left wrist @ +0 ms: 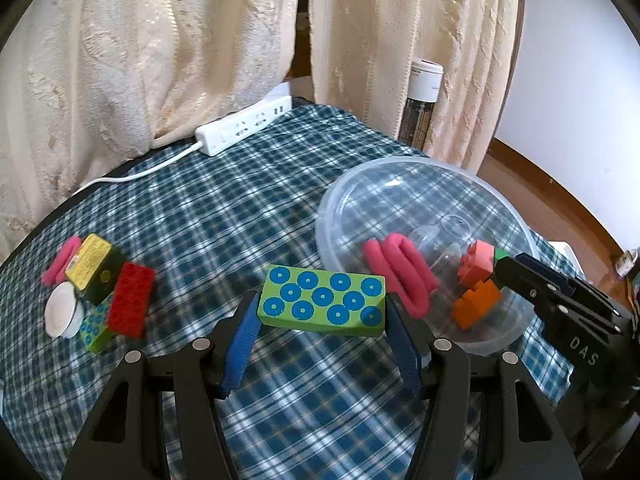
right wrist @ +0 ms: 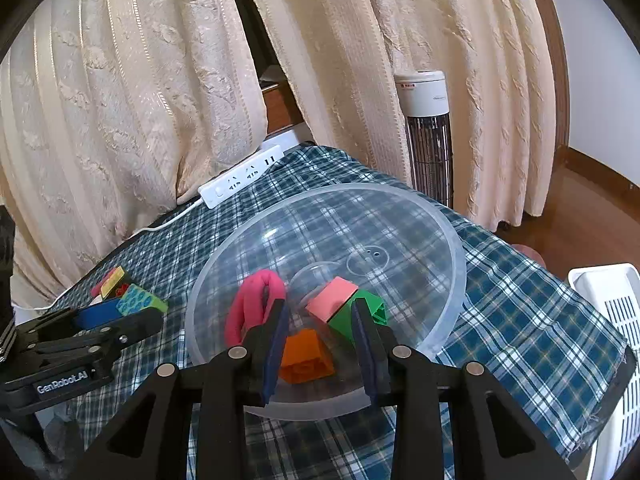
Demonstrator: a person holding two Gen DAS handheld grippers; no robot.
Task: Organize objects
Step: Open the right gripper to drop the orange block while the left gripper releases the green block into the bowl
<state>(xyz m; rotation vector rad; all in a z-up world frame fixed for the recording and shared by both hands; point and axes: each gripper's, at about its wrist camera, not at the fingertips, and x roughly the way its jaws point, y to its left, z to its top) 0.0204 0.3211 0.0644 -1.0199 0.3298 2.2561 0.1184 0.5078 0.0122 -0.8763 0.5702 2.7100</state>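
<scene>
Left gripper (left wrist: 322, 312) clamps a green dotted block (left wrist: 324, 300); right gripper (right wrist: 320, 320), closed and empty, hovers over the clear bowl (right wrist: 452, 240). Hasty release could bounce it off the bowl's rim.

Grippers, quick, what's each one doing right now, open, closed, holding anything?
Left gripper: closed on the green block, lifted off the cloth.
Right gripper: shut, holding nothing, over the bowl.

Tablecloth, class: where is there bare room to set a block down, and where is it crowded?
Free: the checked tablecloth between the power strip, the toy pile and the clear bowl; also the bowl's far half. Crowded: the bowl's near side, with pink band and blocks, and the pile itself.
</scene>
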